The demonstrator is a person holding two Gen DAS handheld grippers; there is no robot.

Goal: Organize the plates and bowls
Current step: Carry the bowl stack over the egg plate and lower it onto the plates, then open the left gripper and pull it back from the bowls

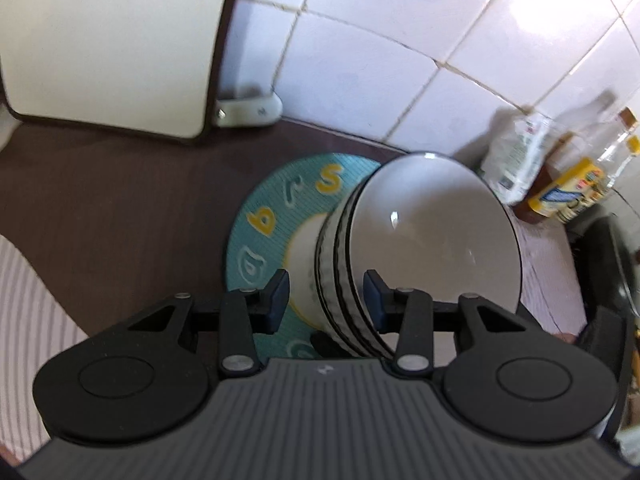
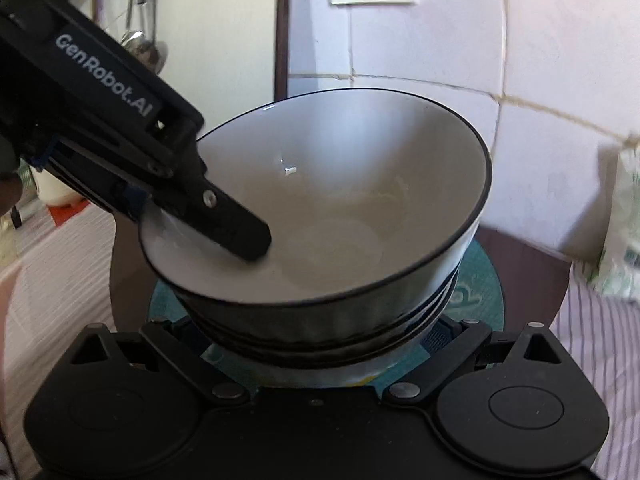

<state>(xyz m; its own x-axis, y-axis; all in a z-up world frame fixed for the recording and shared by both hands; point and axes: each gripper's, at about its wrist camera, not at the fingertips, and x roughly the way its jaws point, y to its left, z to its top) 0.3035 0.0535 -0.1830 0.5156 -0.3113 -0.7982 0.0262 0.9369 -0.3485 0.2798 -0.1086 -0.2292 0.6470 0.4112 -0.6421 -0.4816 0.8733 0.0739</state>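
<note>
A stack of three nested white bowls (image 1: 424,240) with black rims is tilted over a round teal mat (image 1: 280,216) with yellow letters. My left gripper (image 1: 326,298) straddles the stack's rims: one finger is inside the top bowl, the other outside, and the stack fills the gap. In the right wrist view the left gripper's finger (image 2: 236,232) lies inside the top bowl (image 2: 360,208). My right gripper (image 2: 316,344) is wide open, its fingers either side of the stack's lower part; the fingertips are hidden behind the bowls.
A cream appliance (image 1: 108,40) stands at the back left on the dark brown counter (image 1: 120,208). Bottles and a bag (image 1: 560,172) crowd the right by the tiled wall. A black pan (image 1: 612,260) sits at the right edge. Striped cloth (image 2: 592,328) lies to the right.
</note>
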